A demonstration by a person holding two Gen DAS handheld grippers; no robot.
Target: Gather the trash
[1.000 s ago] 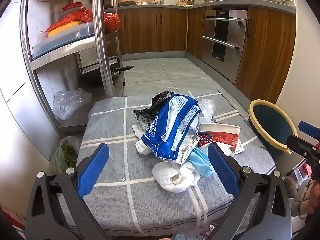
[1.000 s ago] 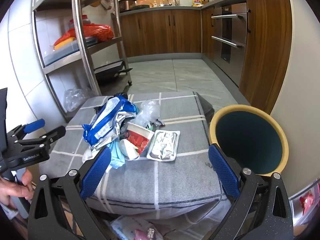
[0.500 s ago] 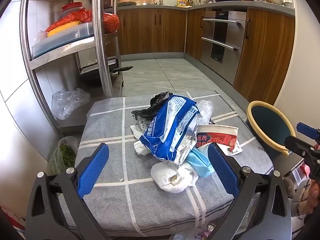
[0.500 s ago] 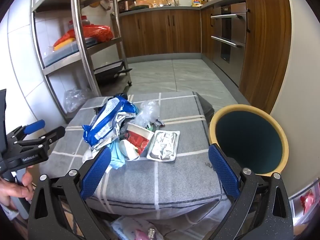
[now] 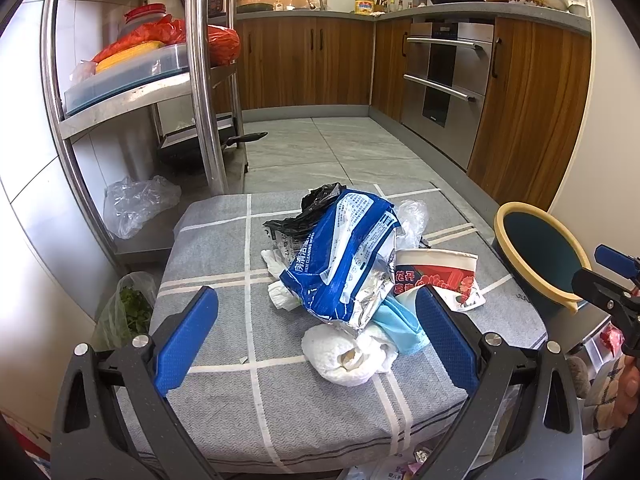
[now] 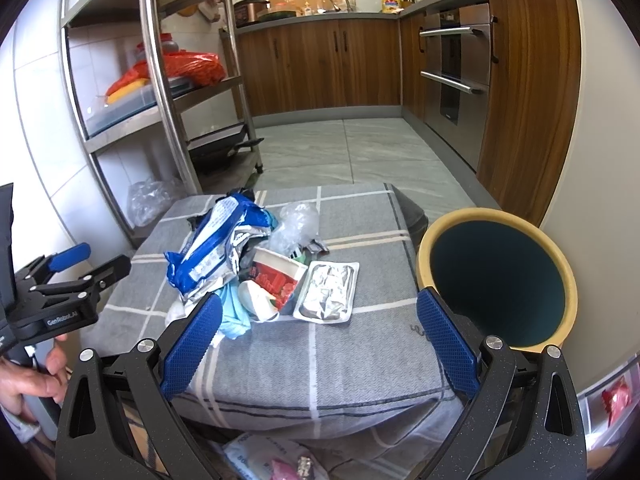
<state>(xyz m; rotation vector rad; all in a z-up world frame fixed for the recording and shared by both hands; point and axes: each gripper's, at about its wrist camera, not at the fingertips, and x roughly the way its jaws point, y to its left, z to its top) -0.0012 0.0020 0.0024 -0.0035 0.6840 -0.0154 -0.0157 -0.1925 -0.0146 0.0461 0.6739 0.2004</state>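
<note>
A heap of trash lies on the grey checked cushion (image 5: 224, 376): a blue wipes packet (image 5: 344, 256), crumpled white tissue (image 5: 348, 352), a light blue mask (image 5: 400, 324), a red-and-white paper cup (image 5: 440, 276), black plastic (image 5: 316, 200) and clear film (image 5: 412, 216). A flat silver foil pouch (image 6: 328, 292) rests beside the cup (image 6: 276, 280). My left gripper (image 5: 316, 332) is open, held just short of the tissue. My right gripper (image 6: 320, 340) is open too, near the cushion's (image 6: 360, 360) front edge. A dark bin with a yellow rim (image 6: 500, 276) stands right of the cushion.
A steel shelf rack (image 5: 200, 80) with bags and a tray stands at the left. Clear plastic bags (image 5: 136, 204) and a bag of greens (image 5: 128, 308) lie beside the cushion. Wooden cabinets (image 5: 528, 120) and an oven line the right. Open tiled floor (image 5: 332, 152) lies beyond.
The left gripper's view has shifted slightly, so the trash heap and bin sit a little higher and further left. The right gripper has barely moved. Both stay open.
</note>
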